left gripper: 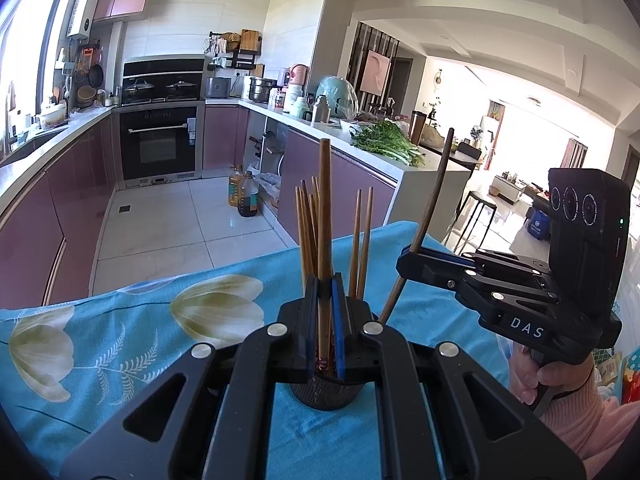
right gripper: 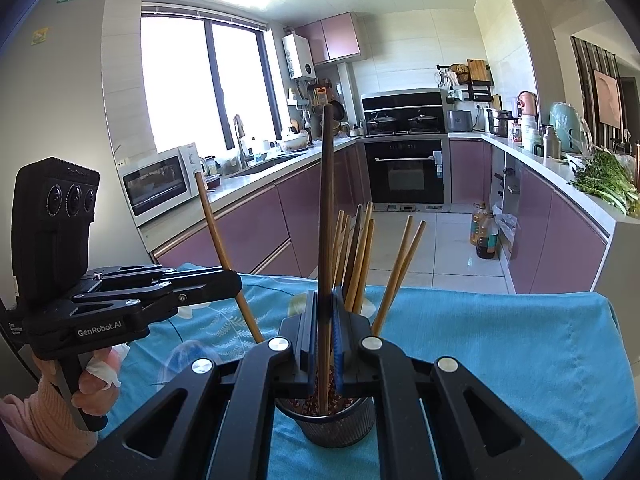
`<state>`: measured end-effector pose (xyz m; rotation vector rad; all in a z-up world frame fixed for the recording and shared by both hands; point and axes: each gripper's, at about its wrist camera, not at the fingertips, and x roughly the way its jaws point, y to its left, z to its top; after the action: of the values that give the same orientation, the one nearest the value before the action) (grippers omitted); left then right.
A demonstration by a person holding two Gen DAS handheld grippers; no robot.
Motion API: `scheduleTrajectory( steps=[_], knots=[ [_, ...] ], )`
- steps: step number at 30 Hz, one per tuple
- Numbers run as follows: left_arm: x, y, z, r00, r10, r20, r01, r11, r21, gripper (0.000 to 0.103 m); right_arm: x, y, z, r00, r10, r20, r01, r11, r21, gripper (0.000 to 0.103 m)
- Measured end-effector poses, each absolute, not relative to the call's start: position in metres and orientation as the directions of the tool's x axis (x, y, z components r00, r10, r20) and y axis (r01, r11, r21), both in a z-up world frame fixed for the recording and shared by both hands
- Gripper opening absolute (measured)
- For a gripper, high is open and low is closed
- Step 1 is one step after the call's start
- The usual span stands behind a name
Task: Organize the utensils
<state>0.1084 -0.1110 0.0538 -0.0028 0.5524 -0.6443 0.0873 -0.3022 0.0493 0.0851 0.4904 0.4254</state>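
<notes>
A dark round utensil holder (left gripper: 326, 394) (right gripper: 338, 424) stands on the table with the blue floral cloth (left gripper: 120, 340) (right gripper: 500, 352) and holds several wooden chopsticks (left gripper: 362, 240) (right gripper: 400, 268). My left gripper (left gripper: 325, 312) is shut on a light brown chopstick (left gripper: 324, 220) whose lower end is in the holder. It also shows in the right wrist view (right gripper: 236, 284). My right gripper (right gripper: 325, 320) is shut on a dark brown chopstick (right gripper: 327, 200) whose tip is in the holder. It also shows in the left wrist view (left gripper: 408, 260) with its chopstick (left gripper: 434, 196).
A kitchen lies beyond the table: purple cabinets (right gripper: 248, 224), an oven (left gripper: 158, 144), a counter with green vegetables (left gripper: 384, 144) and oil bottles on the floor (left gripper: 246, 194). A microwave (right gripper: 160, 184) stands on the left counter. The table's far edge is just past the holder.
</notes>
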Motion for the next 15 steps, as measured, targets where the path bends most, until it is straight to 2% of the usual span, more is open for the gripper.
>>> scheduleTrajectory(
  steps=[15],
  knots=[
    [0.1092, -0.1118, 0.0496, 0.647, -0.569, -0.508, 0.570, 0.803, -0.174, 0.007, 0.0915, -0.3034, 0.0450, 0.789, 0.420, -0.449, -0.377, 0.907, 0.186, 0.006]
  ],
)
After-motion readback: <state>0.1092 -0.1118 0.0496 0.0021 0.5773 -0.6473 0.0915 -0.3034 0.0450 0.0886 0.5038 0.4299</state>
